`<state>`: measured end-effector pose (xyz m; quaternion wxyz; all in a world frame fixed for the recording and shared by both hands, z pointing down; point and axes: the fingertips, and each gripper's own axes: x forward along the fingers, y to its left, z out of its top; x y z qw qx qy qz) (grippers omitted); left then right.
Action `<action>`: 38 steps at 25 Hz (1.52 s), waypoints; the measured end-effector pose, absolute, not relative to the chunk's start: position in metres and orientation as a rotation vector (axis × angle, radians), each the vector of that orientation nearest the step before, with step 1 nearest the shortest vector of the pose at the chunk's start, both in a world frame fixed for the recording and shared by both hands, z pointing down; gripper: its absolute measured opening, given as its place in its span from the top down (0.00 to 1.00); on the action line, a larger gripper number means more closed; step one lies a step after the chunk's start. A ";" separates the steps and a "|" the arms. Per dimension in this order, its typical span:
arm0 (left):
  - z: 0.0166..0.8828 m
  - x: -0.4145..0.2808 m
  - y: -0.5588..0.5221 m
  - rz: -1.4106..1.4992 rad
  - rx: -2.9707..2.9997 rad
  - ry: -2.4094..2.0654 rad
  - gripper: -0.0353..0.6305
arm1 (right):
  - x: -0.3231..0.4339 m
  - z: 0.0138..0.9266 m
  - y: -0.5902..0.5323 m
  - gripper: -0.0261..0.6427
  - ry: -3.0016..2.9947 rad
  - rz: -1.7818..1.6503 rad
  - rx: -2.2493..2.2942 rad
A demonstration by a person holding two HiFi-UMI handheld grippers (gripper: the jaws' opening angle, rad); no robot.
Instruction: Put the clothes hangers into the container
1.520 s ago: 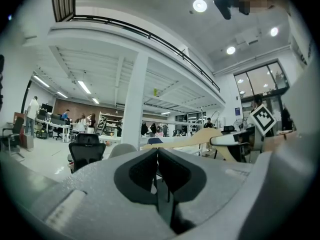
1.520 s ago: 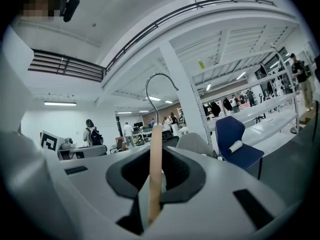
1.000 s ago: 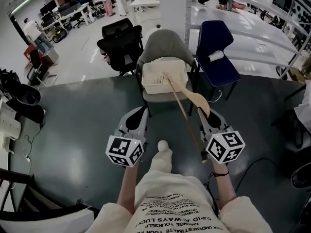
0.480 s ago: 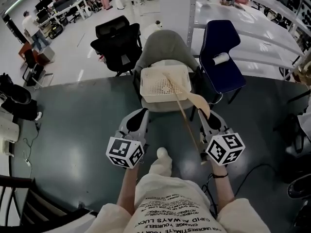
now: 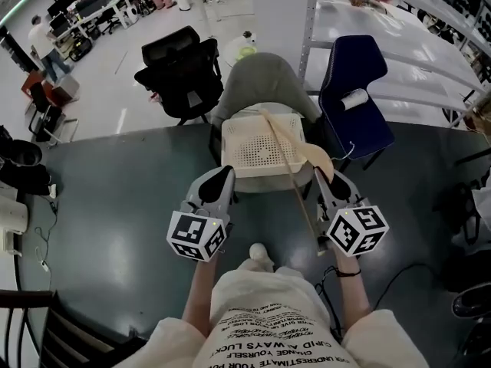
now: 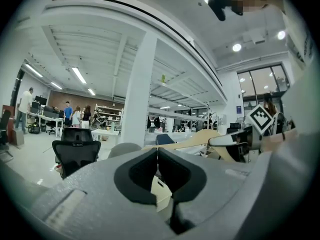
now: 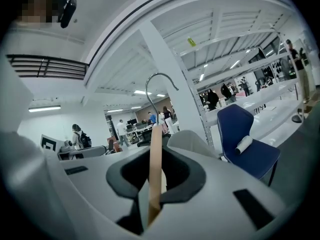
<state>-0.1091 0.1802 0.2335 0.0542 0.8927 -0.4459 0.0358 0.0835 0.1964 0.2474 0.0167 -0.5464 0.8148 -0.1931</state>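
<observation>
Right gripper (image 5: 321, 176): jaws narrow, clamped on the wooden hanger (image 5: 290, 171). In the right gripper view the bar runs up between the pads and the metal hook (image 7: 158, 84) stands above.

Hanger slants forward and left, with its far end over the cream perforated container (image 5: 247, 153); cannot tell whether they touch.

Container sits on a grey chair (image 5: 257, 79).

Left gripper (image 5: 216, 181): jaws together, nothing between them, near the container's left corner.

Blue chair (image 5: 353, 83) to the right, carrying a white roll (image 5: 354, 98).
</observation>
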 end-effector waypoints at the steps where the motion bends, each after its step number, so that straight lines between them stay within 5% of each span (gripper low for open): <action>1: 0.233 -0.110 0.175 0.109 2.711 -1.353 0.91 | 0.083 0.247 0.191 0.88 2.531 -0.602 -1.699; 16: 0.258 -0.117 0.119 0.169 2.666 -1.363 0.91 | 0.069 0.267 0.126 0.88 2.584 -0.694 -1.637; 38: 0.392 -0.087 -0.038 0.386 2.333 -1.270 0.91 | 0.054 0.410 -0.055 0.88 3.009 -1.231 -1.207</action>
